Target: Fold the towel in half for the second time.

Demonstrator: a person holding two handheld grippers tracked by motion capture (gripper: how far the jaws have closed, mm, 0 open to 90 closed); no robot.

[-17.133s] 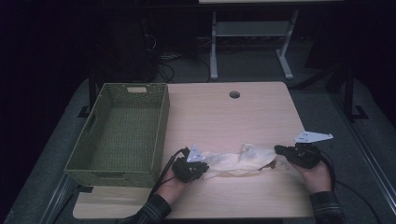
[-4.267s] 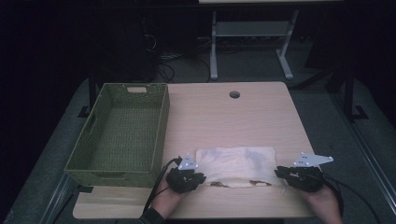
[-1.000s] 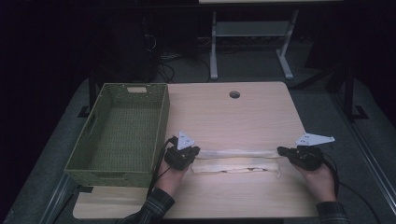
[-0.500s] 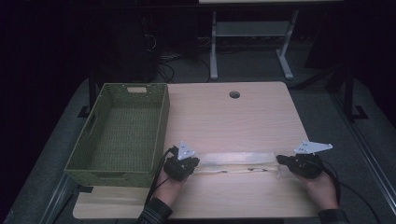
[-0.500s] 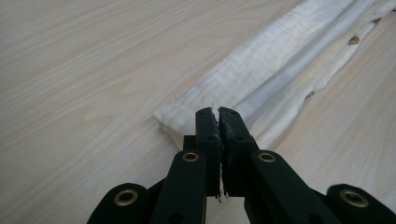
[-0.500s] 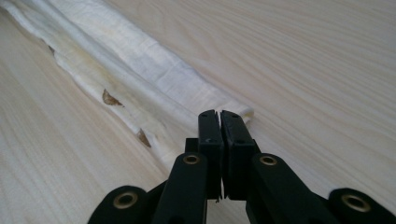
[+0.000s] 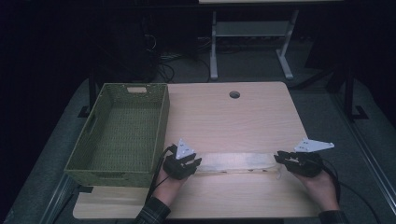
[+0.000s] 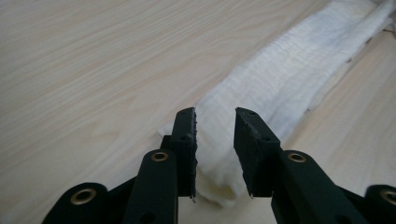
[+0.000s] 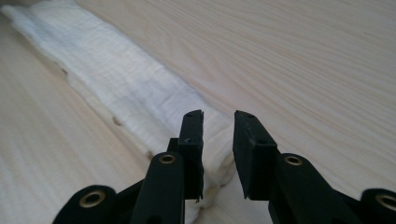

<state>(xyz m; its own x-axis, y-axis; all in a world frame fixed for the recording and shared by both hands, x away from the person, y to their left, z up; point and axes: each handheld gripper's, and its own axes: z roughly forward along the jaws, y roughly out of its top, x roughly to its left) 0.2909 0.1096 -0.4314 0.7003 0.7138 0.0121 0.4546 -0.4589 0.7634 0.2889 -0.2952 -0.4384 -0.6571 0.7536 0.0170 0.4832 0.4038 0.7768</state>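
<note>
- Cloth (image 7: 239, 161), white and folded into a long narrow strip, lies flat on the desk (image 7: 233, 116) near the person's edge, its long axis running side to side between the two hands
- Left hand-held gripper (image 7: 187, 164) sits at the strip's left end; in the left gripper view its jaws stand apart with the cloth end (image 8: 219, 177) lying between them, the pads not pressing on it. They have just been opening, so this reads as a release
- Right hand-held gripper (image 7: 285, 161) sits at the opposite end; in the right gripper view its jaws are likewise parted, a little less so, having just been opening too, with the cloth end (image 9: 212, 175) partly under the left jaw and nothing pinched
- From each hand-held gripper the strip runs straight ahead toward the other, so each hand is nearest its own end and neither is nearer the middle
- Green basket (image 7: 119, 133) stands on the left part of the desk, just beside the left hand and well apart from the right
- Judgement: a further fold would bring one end along the long axis onto the other; a move to the basket would favour the left hand, which is closer
</note>
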